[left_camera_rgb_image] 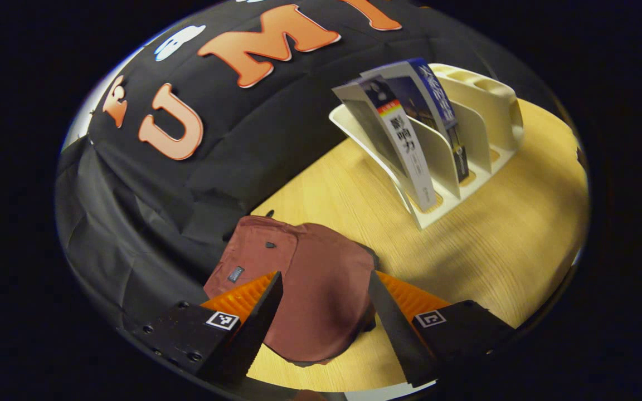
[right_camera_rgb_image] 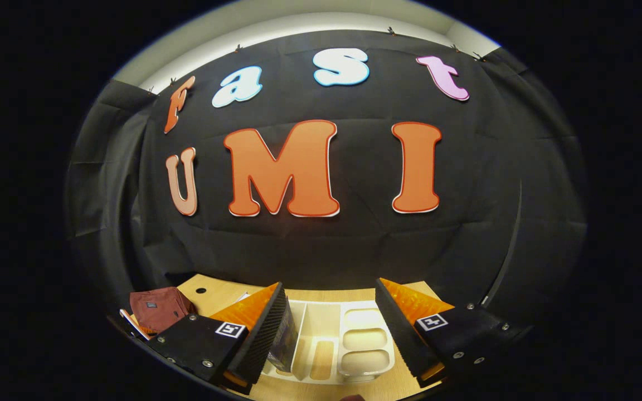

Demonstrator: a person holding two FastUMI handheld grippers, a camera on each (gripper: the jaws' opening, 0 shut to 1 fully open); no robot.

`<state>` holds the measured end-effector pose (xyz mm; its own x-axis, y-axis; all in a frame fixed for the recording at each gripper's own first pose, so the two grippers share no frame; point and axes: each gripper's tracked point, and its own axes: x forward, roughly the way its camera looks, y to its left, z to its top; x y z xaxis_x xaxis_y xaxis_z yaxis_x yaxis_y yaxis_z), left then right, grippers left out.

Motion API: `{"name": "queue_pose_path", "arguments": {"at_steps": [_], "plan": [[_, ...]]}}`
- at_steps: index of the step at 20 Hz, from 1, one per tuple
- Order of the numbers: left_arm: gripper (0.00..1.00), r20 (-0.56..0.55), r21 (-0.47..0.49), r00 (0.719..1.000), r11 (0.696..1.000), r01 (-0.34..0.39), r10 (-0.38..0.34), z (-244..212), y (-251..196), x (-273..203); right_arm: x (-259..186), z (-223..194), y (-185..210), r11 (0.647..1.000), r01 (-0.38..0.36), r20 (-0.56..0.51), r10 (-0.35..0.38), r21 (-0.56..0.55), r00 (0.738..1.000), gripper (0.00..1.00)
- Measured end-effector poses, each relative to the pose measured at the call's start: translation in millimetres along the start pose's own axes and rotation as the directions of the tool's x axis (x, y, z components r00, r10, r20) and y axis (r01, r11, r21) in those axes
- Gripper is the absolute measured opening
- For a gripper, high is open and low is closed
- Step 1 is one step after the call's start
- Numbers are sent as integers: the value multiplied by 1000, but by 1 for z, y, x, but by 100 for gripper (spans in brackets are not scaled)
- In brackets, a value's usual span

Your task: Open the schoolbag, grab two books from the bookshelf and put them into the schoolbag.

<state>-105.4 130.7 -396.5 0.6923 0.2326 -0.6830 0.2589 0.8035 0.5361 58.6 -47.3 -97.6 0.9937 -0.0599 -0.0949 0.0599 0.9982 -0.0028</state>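
While the schoolbag (left_camera_rgb_image: pixel 304 289) lies flat and seemingly unopened on the wooden table (left_camera_rgb_image: pixel 499 262), close by the booth's black wall, the left gripper (left_camera_rgb_image: pixel 325 317) hangs just above it with its fingers spread wide, one on each side of the bag's rounded end, gripping nothing; whether either finger touches the fabric I cannot tell. To the right of the bag in the left gripper view, well apart from it, stands the cream bookshelf (left_camera_rgb_image: pixel 488 111), its slanted dividers holding two books (left_camera_rgb_image: pixel 404 139) upright in the slots nearest the bag. In the right gripper view the bag (right_camera_rgb_image: pixel 159 308) shows small at the far left, and the right gripper (right_camera_rgb_image: pixel 329 334) hovers over the shelf (right_camera_rgb_image: pixel 349 340) looking down into its slots, fingers wide apart and empty, a book (right_camera_rgb_image: pixel 282 340) just beside its left-hand finger.

Opening the bag looks like the step in hand, and hardly begun; I cannot pick out a zip pull or flap edge from here. To do it well, I judge the left gripper should find the flap or pull first; pinch that alone and not a fold of the body; then draw it back low and steady, so that the soft bag doesn't slide or bunch; the right gripper could pin the bag down if it drags.
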Motion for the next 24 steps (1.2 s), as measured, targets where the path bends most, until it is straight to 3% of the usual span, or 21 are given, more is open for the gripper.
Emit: {"name": "queue_pose_path", "arguments": {"at_steps": [3,9,24], "plan": [[98,-71,38,997,999,17,-14,-30,-14,17,4,-7,-4,1000,17,-13,-17,16,1000,95],[98,-134,119,990,992,-35,51,-62,-13,37,9,-16,-1,1000,5,-30,-4,17,1000,95],[98,-65,198,973,958,-206,223,-41,37,35,13,-28,5,999,-31,-57,32,18,998,95]]}}
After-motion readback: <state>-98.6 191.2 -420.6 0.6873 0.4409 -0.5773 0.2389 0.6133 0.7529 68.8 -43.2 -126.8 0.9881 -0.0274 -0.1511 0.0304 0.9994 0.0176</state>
